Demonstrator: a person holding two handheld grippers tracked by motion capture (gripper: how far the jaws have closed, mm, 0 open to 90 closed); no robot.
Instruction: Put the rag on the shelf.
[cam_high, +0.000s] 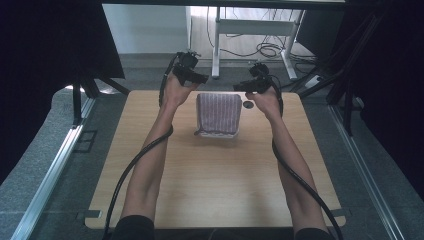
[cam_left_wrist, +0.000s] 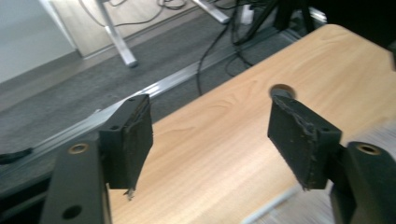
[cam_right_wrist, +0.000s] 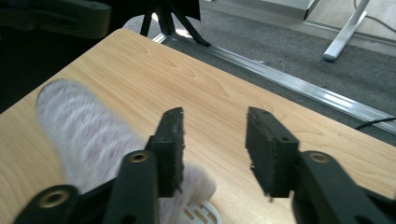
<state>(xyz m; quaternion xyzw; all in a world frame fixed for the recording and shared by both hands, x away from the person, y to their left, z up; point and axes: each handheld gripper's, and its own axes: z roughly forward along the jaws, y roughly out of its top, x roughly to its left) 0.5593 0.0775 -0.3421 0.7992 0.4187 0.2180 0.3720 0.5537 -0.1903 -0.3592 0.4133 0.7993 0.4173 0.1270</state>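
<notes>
A folded purple-and-white striped towel (cam_high: 218, 114) lies on the wooden table (cam_high: 215, 170) near its far edge. My left gripper (cam_high: 196, 78) is raised above the table just left of the towel's far corner, jaws wide open with nothing between them (cam_left_wrist: 210, 140). My right gripper (cam_high: 245, 86) hovers at the towel's far right corner, open too (cam_right_wrist: 215, 140). In the right gripper view the towel (cam_right_wrist: 84, 135) appears blurred under and left of the left jaw. The towel's edge (cam_left_wrist: 299, 205) shows at the bottom right of the left gripper view.
A round cable hole (cam_high: 248, 104) sits in the table right of the towel, also visible as a hole (cam_left_wrist: 280, 89) past my left gripper's jaws. Beyond the far edge are an aluminium rail (cam_left_wrist: 159, 88), grey carpet, desk legs (cam_high: 216, 45) and loose cables.
</notes>
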